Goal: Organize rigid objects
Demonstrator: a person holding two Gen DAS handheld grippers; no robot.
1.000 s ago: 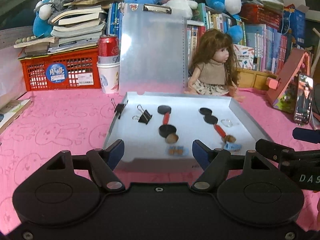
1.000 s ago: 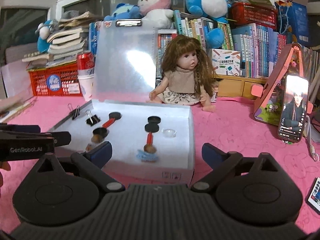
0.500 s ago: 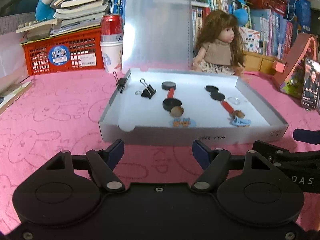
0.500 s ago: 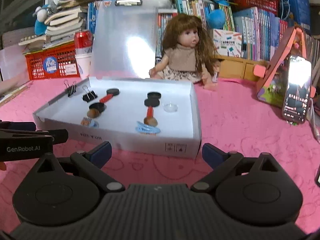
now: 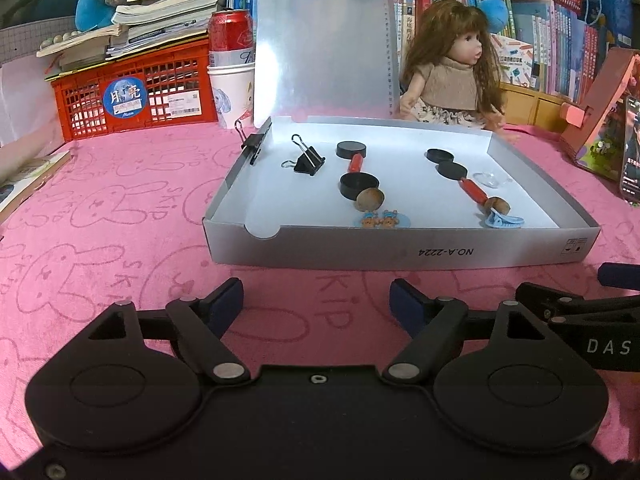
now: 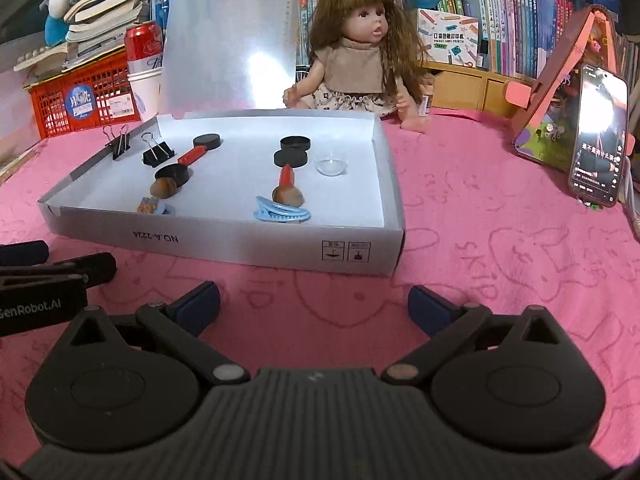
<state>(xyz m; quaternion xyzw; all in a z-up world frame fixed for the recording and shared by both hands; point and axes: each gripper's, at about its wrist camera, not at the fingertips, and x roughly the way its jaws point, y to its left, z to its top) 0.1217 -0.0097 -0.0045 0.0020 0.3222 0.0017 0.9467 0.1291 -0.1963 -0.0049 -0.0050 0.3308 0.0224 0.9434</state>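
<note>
left gripper (image 5: 316, 294): jaws apart and opening, nothing between them; over bare pink cloth just short of the box front wall. A second ago its fingertips overlapped the box's near edge in view; now the whole front wall shows beyond them.
right gripper (image 6: 314, 302): jaws wide apart, empty; over the cloth before the box's near right corner. Sits lower and nearer the table than a second ago.
box (image 5: 400, 250): shallow grey tray, lid standing upright at the back; same spot as before, only looks bigger and its printed front wall now faces the camera.
binder clip (image 5: 307, 160): black, lying in the back-left of the box; unmoved.
second binder clip (image 5: 250, 146): clipped on the box's left wall; unmoved.
left stamp (image 5: 356, 164): red handle, black caps, brown knob toward the front; unmoved.
right stamp (image 5: 472, 190): red handle, brown knob touching the blue clip; unmoved.
blue clip (image 5: 504, 222): front right of the box floor.
bear sticker (image 5: 382, 220): front middle of the floor.
clear dome (image 6: 330, 166): right of the black caps.
doll (image 6: 360, 48): seated behind the box.
phone (image 6: 598, 136): propped at right, screen lit.
cloth (image 5: 100, 220): pink, covers the table.
</note>
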